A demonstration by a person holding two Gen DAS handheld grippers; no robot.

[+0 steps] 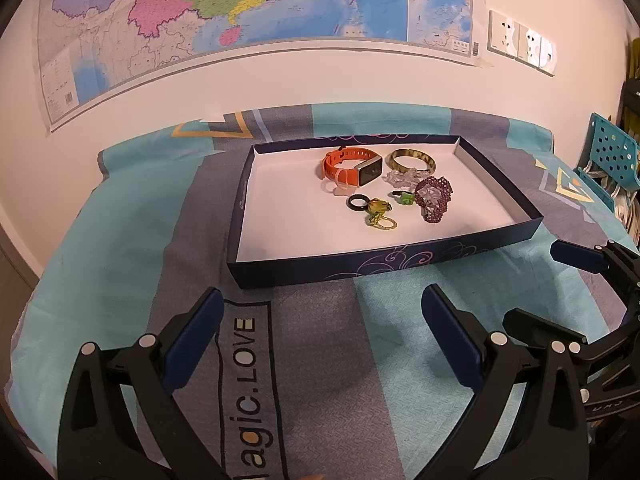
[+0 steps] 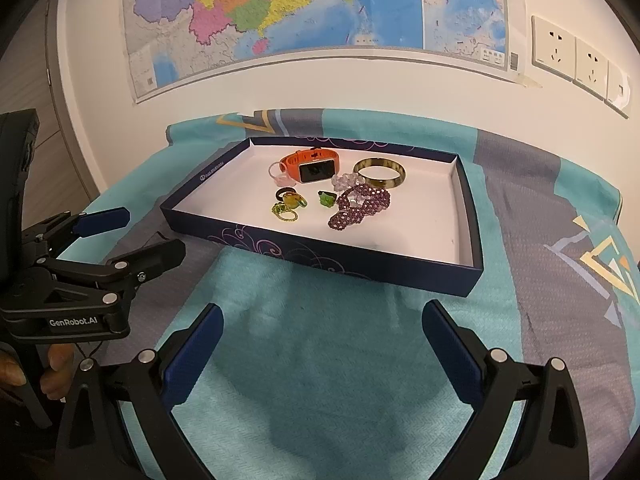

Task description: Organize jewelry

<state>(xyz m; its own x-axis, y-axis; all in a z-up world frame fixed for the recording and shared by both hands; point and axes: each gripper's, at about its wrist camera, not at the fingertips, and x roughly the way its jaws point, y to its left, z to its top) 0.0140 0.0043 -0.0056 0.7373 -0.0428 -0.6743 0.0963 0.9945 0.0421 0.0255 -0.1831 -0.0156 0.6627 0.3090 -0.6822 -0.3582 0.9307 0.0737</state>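
Note:
A shallow dark blue box [image 1: 376, 266] [image 2: 332, 258] with a white floor lies on the cloth-covered table. Inside are an orange smartwatch [image 1: 352, 166] [image 2: 314, 166], an olive bangle [image 1: 412, 161] [image 2: 380, 174], a purple beaded bracelet [image 1: 434, 200] [image 2: 360, 206], a clear crystal bracelet [image 1: 404, 178] [image 2: 346, 180], a black ring [image 1: 357, 203] [image 2: 286, 193], green and yellow rings [image 1: 378, 216] [image 2: 290, 206] and a clear ring [image 1: 339, 186] [image 2: 278, 172]. My left gripper [image 1: 320, 304] is open and empty in front of the box. My right gripper [image 2: 320, 316] is open and empty, also before the box.
The table wears a teal and grey cloth [image 1: 320, 360] [image 2: 320, 360]. A map [image 1: 240, 12] and wall sockets [image 2: 576, 60] are on the wall behind. A teal perforated chair [image 1: 608, 156] stands at the right. Each gripper shows at the other view's edge [image 1: 592, 280] [image 2: 96, 240].

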